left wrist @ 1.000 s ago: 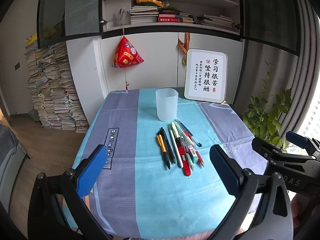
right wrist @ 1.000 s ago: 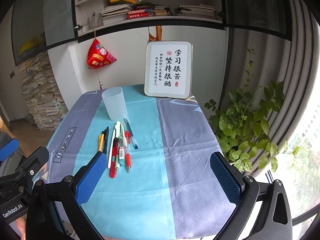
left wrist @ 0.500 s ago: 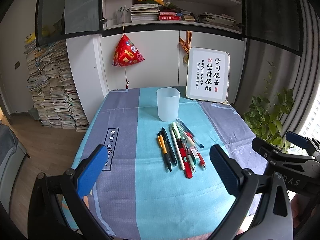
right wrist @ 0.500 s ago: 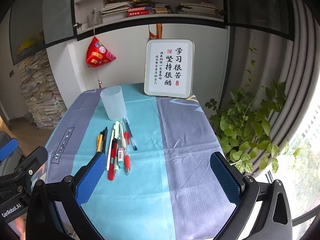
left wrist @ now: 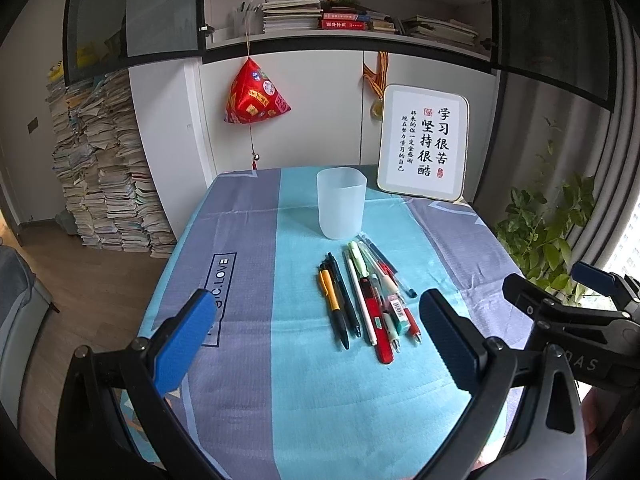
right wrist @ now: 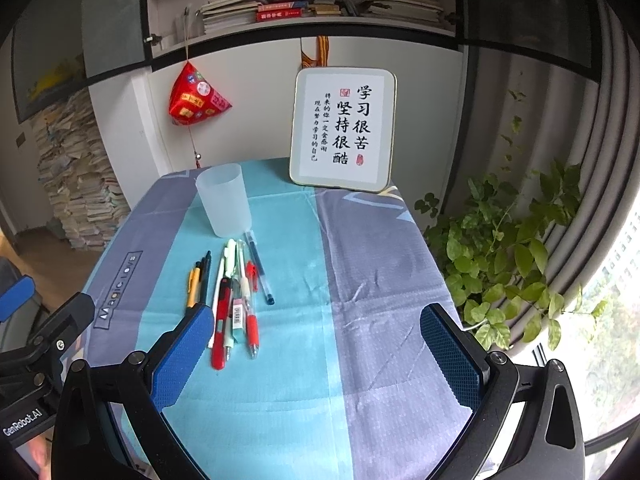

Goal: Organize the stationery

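Note:
A translucent white cup (left wrist: pixel 341 203) stands upright on the table (left wrist: pixel 248 360), also in the right wrist view (right wrist: pixel 224 199). Just in front of it lies a row of several pens (left wrist: pixel 368 300) (right wrist: pixel 232 300): an orange and black pen at the left, a red pen, white and green pens, a blue pen at the right. My left gripper (left wrist: pixel 316 340) is open and empty, above the table's near side. My right gripper (right wrist: pixel 316 352) is open and empty, to the right of the pens. Each gripper shows at the edge of the other's view.
A framed calligraphy board (left wrist: pixel 423 142) leans at the table's back right. A red hanging ornament (left wrist: pixel 254 98) hangs on the cabinet behind. A potted plant (right wrist: pixel 508 248) stands off the table's right edge. Stacks of papers (left wrist: pixel 100 168) fill the floor at the left.
Both grippers have moved slightly forward toward the pens and cup; both stay open. Nothing on the table has moved.

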A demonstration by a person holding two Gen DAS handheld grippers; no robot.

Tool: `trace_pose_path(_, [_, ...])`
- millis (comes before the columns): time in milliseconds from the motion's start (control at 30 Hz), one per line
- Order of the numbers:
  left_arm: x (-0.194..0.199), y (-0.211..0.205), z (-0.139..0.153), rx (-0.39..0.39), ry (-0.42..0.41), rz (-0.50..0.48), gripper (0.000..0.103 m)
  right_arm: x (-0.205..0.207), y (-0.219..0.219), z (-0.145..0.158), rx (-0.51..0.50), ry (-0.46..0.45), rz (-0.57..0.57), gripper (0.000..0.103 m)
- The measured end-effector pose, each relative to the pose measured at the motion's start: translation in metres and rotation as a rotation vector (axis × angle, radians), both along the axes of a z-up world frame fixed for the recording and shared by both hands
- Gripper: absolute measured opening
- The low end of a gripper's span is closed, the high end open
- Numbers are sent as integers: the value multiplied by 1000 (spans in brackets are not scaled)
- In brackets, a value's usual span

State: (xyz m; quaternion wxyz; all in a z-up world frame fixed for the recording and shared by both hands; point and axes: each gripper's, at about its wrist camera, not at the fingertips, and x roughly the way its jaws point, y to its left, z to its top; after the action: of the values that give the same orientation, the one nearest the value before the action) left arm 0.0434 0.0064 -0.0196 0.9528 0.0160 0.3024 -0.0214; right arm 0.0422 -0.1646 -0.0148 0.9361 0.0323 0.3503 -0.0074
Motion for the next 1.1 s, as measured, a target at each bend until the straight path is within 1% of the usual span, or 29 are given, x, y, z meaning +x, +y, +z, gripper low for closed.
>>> trace_pose_path(367, [24,0,-14,-4,44,0,101,26,0,-13,-7,44,3,103])
trace_pose_path(567, [39,1,-21,-1,57,0,99,43,4,-20,-21,54,13,103])
trace_pose_path(667, [49,5,-28,-13,83,2,94,52,6,-24,-31,52,27,103])
trace_pose_path(700, [53,7,-30,-18,95,3,91,55,6,-25,-31,52,32,102])
trace_pose_path(733, [57,9,-34,-25,112,4,86,58,7,-26,-34,54,37,100])
trace_pose_path(767, [61,12,-38,-33,128,4,83,62,8,-29,-36,59,48,93])
trace_pose_path(800, [65,13,-42,-38,142,4,78,68,10,-31,-39,69,61,85])
trace_pose_path(833, [68,14,-45,-41,156,7,75,70,11,-34,-40,78,71,81])
trace_pose_path(867, [72,15,-49,-43,168,8,75,75,12,-38,-40,89,82,73])
trace_pose_path(900, [74,15,-51,-44,175,5,74,81,12,-43,-36,107,95,69])
trace_pose_path(967, [79,14,-56,-44,190,-10,74,93,14,-54,-18,142,125,69])
trace_pose_path(1033, [84,12,-63,-41,209,-29,69,103,15,-64,-11,171,149,64])
trace_pose_path(1100, [93,11,-72,-43,242,-43,63,114,18,-73,-11,202,176,53])
